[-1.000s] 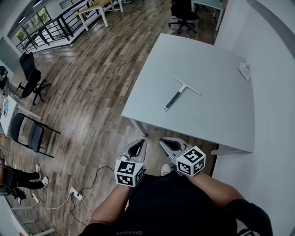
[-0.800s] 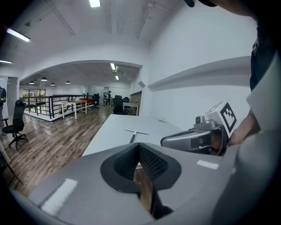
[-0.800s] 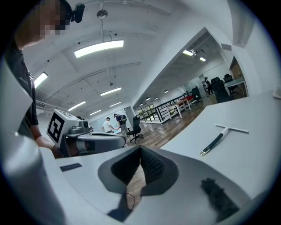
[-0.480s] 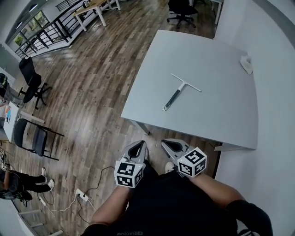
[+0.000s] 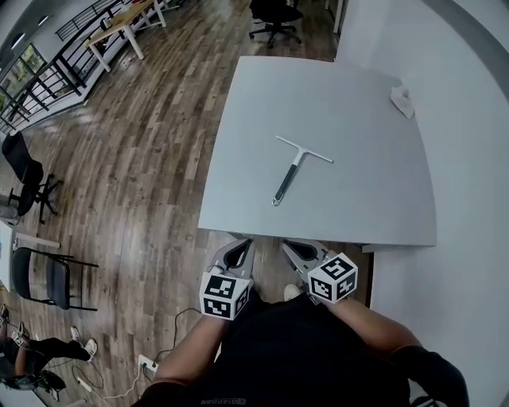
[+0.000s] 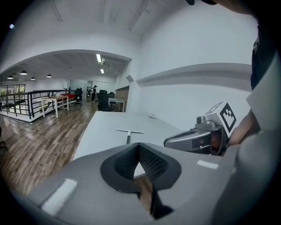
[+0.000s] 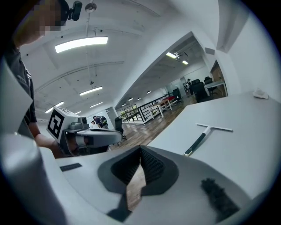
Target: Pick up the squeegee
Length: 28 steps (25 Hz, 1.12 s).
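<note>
The squeegee [image 5: 290,170] lies flat near the middle of the grey table [image 5: 358,199]. Its dark handle points toward the near edge and its thin white blade lies crosswise at the far end. It also shows ahead in the left gripper view as a small squeegee [image 6: 128,132], and off to the right in the right gripper view as the squeegee [image 7: 201,137]. My left gripper [image 5: 241,243] and right gripper [image 5: 288,246] hang side by side just short of the table's near edge, both shut and empty. The left gripper [image 6: 139,145] and right gripper [image 7: 140,149] have their pads meeting at the tips.
A small white crumpled object [image 5: 402,100] sits at the table's far right corner, against the white wall [image 5: 469,119]. Wooden floor lies to the left, with chairs [image 5: 48,274] and a cable strip [image 5: 147,364]. An office chair [image 5: 274,14] stands beyond the table.
Both grippers have come forward, from well short of the table to its near edge. The table and squeegee now sit closer and more centred in the head view.
</note>
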{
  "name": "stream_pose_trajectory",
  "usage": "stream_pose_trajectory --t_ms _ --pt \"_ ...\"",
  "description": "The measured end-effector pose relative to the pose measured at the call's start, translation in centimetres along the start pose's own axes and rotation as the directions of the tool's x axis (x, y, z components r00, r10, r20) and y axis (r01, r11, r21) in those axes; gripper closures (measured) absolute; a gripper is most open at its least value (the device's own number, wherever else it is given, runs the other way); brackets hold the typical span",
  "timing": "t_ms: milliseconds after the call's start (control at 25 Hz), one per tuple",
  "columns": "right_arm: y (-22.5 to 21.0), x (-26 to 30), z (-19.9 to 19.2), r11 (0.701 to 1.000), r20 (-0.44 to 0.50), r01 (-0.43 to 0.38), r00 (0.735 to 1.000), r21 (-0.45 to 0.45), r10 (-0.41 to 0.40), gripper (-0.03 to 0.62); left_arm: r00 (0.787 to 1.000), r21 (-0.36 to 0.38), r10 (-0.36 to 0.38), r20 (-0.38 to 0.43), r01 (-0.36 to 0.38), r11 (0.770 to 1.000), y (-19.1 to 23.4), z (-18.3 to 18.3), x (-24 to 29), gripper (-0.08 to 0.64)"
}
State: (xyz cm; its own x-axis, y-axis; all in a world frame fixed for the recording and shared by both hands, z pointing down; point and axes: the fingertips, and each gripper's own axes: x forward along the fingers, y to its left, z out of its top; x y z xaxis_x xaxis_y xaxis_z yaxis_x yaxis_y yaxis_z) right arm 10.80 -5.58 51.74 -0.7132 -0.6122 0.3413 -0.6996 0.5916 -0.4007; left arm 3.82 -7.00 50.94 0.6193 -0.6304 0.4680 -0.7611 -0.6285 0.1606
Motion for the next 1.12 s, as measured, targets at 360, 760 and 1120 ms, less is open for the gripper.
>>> stream_pose_trajectory --t_ms 360,760,1120 --pt "0.2 7.3 2.5 0.996 -0.036 0.084 0.996 -0.020 -0.085 0.586 0.995 0.028 -0.104 -0.014 0.104 0.994 7.6 2.1 1.5 0.552" --pt "-0.2 13.1 5.2 0.978 -0.004 0.209 0.978 0.007 -0.209 0.586 0.980 0.056 -0.198 -0.034 0.200 0.978 14.5 2.8 2.4 0.552" --pt "-1.5 13.5 5.4 0.937 -0.005 0.340 0.940 0.078 -0.340 0.586 0.955 0.046 -0.289 -0.064 0.292 0.955 16.7 2.5 3.6 0.552"
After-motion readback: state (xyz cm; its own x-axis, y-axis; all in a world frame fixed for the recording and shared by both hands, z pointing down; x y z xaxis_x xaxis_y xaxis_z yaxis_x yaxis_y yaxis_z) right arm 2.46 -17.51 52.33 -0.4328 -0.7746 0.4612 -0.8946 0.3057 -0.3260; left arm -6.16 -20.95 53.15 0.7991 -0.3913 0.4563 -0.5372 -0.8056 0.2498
